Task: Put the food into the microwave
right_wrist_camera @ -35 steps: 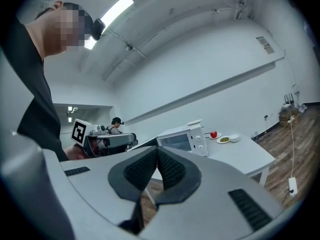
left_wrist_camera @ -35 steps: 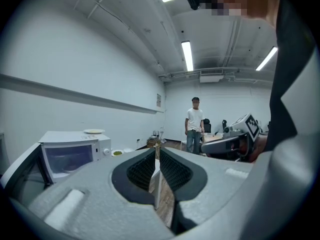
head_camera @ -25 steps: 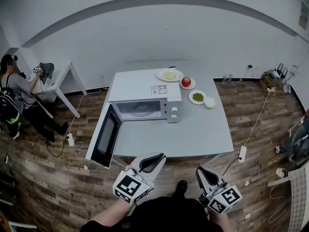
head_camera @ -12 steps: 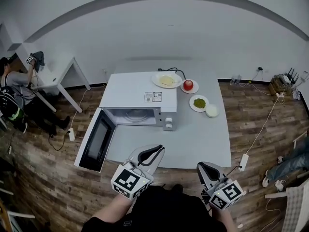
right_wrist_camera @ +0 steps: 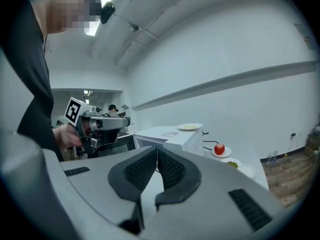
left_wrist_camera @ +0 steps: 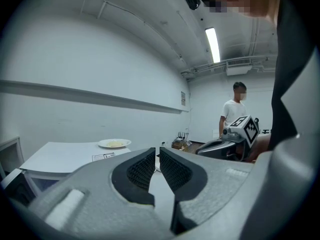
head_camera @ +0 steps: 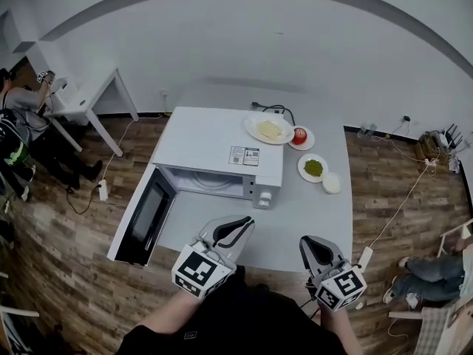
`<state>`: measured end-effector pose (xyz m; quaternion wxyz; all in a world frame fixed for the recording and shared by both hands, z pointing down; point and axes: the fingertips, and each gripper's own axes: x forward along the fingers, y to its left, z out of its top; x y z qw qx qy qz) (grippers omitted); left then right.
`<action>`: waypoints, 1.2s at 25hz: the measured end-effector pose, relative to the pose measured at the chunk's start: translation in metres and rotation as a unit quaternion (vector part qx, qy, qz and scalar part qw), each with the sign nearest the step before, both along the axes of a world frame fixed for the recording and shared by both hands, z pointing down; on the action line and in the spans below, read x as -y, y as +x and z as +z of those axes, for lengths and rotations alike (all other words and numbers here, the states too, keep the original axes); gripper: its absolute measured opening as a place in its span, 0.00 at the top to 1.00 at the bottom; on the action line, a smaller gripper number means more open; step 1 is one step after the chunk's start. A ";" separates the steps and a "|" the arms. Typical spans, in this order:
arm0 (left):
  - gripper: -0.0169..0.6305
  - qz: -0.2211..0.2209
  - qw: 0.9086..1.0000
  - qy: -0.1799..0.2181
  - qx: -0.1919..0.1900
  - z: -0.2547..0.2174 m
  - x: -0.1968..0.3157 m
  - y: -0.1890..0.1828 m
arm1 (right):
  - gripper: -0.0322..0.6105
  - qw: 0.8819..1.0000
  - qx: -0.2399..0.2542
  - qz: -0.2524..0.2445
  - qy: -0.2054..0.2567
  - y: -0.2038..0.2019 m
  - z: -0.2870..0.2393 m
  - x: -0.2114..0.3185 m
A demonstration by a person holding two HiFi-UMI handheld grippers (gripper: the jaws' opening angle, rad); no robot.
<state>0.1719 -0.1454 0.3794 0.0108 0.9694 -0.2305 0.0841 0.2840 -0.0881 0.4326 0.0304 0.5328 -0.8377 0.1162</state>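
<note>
Closed and empty, the left hand-held gripper (head_camera: 246,221) and right hand-held gripper (head_camera: 307,242) have neared the white open-doored microwave (head_camera: 219,148); food untouched.

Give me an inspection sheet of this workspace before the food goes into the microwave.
Surface: grey table, holding microwave and dishes.
Job's things: microwave, door open; plate of yellow food on its top; red fruit, bowl of greens, small white dish on table beside it.
Clutter: nothing seen.
Grippers: left gripper, right gripper both shut, empty.
Cables: black cord behind microwave; power strip on floor.
Surroundings: wood floor; seated person at side desk.
</note>
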 end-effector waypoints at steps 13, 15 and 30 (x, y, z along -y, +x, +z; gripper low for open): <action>0.92 0.007 1.000 -0.010 -0.013 0.003 0.098 -0.009 | 0.93 0.972 -0.233 -0.009 -0.021 0.018 0.001 0.130; 0.92 0.002 1.000 -0.013 -0.014 0.004 0.109 -0.006 | 0.93 0.963 -0.268 -0.020 -0.017 0.024 0.000 0.149; 0.92 -0.051 0.998 -0.026 0.001 0.012 0.172 0.016 | 0.92 0.890 -0.444 -0.101 0.017 0.060 0.026 0.253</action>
